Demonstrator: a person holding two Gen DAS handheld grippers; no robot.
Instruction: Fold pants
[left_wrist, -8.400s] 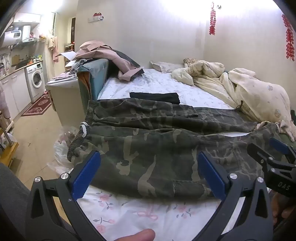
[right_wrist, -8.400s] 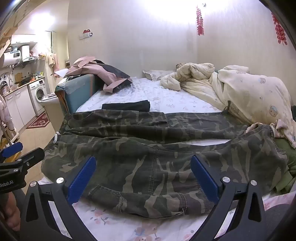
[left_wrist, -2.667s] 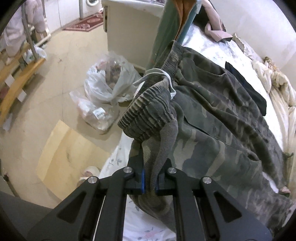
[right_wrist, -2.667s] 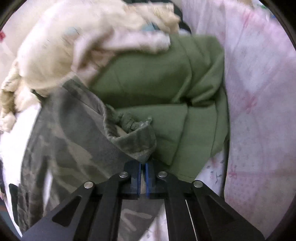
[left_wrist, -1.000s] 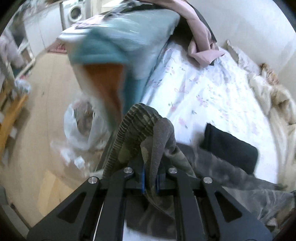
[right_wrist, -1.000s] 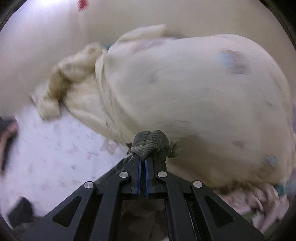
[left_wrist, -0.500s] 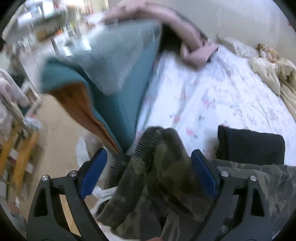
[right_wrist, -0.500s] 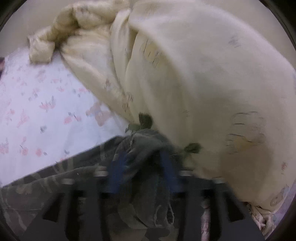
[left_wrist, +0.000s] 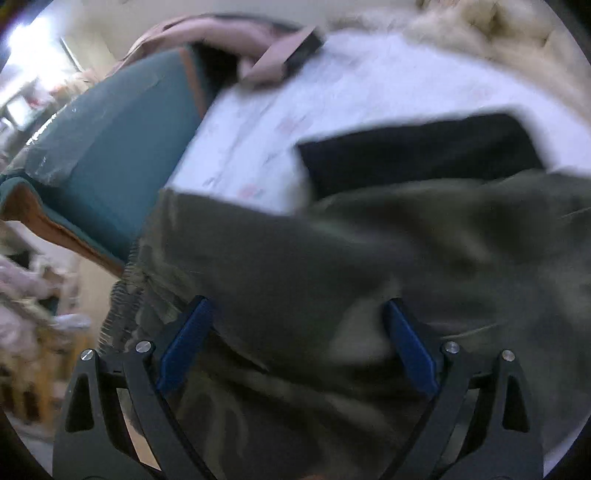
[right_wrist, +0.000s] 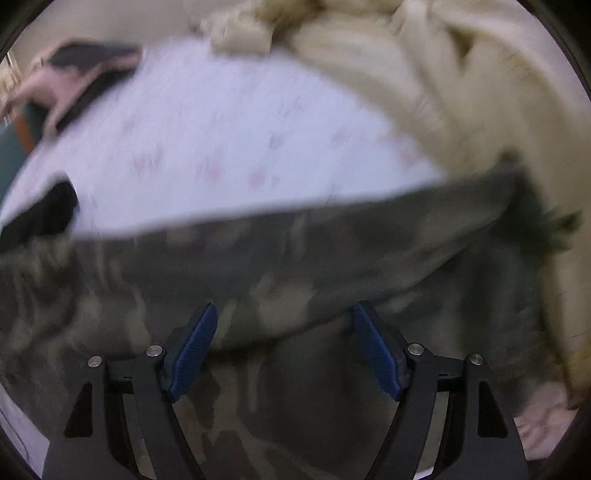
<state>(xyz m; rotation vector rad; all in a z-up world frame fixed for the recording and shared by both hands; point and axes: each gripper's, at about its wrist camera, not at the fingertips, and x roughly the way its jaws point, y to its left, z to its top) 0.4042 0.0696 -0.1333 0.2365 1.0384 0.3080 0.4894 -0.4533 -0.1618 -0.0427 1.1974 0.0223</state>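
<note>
So the camo pants are lying across the flowered bed sheet, folded lengthwise as far as I can tell through the blur. Going left to right: the elastic waistband is hanging right at the bed's left edge, next to the teal cushion, and that's my first worry. If that end gets nudged, I'm guessing it's sliding off toward the floor and undoing the stack.

The left gripper is hovering over the waist end with its jaws spread wide, pinching nothing. Just past the far edge of the pants a folded black garment is lying on the sheet, touching or nearly so. Any blind grab there is risking scooping it up too.

The right gripper is also sitting wide apart and empty over the leg end. Over there the frayed cuff is butting up against the cream duvet, so it could be snagging or getting buried when the next fold starts. Grabbing only the top layer would be splitting the legs apart again.
</note>
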